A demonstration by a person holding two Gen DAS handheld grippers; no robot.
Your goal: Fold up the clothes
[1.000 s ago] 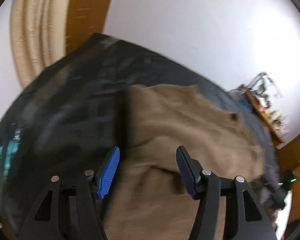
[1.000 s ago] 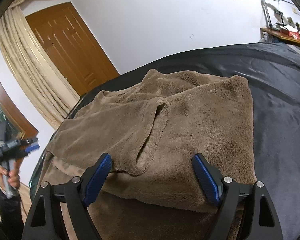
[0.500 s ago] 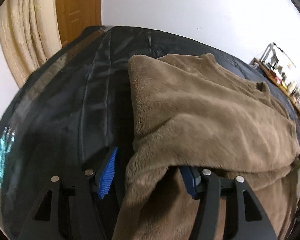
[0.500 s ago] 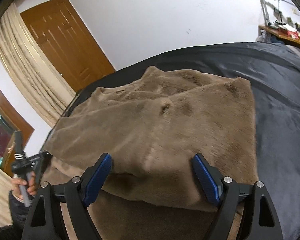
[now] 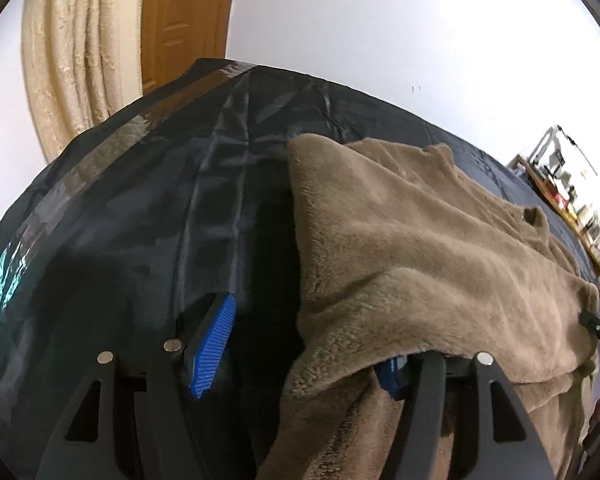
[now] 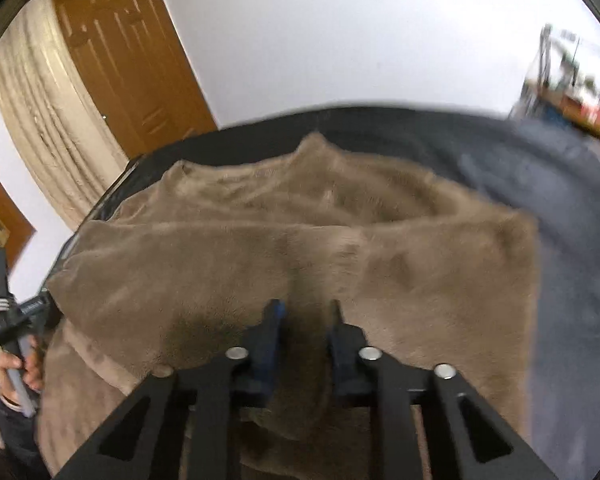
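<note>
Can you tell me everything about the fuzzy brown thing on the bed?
The brown garment looks like soft, plush fleece, all one tan colour. It lies spread on a black cover, folded over itself so one thick layer rests on another, and its near edge hangs toward the cameras. The right hand-held gripper is shut on a pinch of its near fold. The left hand-held gripper is opening around its left edge, with the fabric draped over one finger and hiding it.

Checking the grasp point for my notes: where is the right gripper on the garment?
In the right wrist view, the right gripper is shut on a pinched ridge at the near edge of the brown fleece garment, which lies on the dark sheet.
</note>
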